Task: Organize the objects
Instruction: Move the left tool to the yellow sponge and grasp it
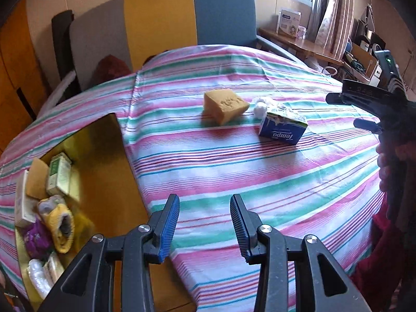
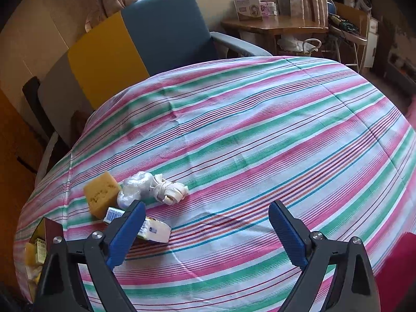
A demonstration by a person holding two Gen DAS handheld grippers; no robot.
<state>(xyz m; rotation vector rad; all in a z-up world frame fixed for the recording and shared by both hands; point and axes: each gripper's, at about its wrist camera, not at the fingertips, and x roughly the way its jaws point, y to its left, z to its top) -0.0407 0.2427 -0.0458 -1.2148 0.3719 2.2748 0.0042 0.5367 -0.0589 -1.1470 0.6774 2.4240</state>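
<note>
Right tool (image 2: 205, 230) open, tissue pack (image 2: 156, 230) beside left finger.

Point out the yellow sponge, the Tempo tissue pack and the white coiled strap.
yellow sponge (image 1: 225, 106), left wrist view, on its top face.
Tempo tissue pack (image 1: 282, 132), left wrist view, blue printed side.
white coiled strap (image 2: 169, 191), right wrist view, middle of the coil.

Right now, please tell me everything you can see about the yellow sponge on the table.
The sponge is a thick yellow-tan block with a porous, pitted face, and it looks soft and dry. It lies tilted on the striped cloth, outside the cardboard box. A white plastic bundle lies right beside it. No gripper touches it.
</note>
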